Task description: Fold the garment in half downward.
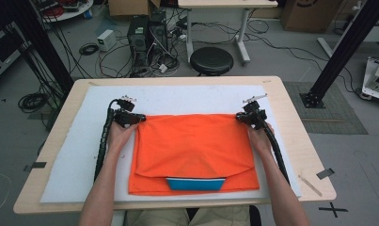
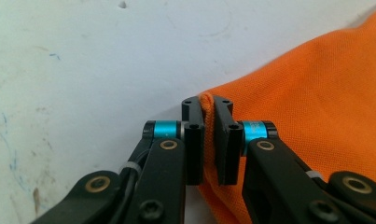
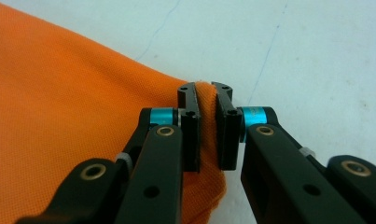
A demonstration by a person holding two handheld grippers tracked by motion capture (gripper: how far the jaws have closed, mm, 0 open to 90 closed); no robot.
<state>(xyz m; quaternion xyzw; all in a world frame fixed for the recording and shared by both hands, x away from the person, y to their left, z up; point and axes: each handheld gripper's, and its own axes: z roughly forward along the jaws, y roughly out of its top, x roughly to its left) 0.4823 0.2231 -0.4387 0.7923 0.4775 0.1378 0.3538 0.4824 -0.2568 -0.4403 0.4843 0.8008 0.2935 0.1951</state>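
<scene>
Left claw (image 1: pixel 139 117) is clamped on the far-left corner of the orange shirt (image 1: pixel 194 150), right claw (image 1: pixel 240 117) on the far-right corner; in both gripper views a pinch of fabric sits between the pads. From both claws the shirt runs toward the near edge of the counter (image 1: pixel 290 108), the held far hem lying left-right. Each hand has its own corner, so I'd expect the next move to need both together.

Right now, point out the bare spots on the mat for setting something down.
Free: the white mat left of the orange garment, and the strip beyond its far edge. Crowded: both far corners, clamped by the left gripper and right gripper.
</scene>
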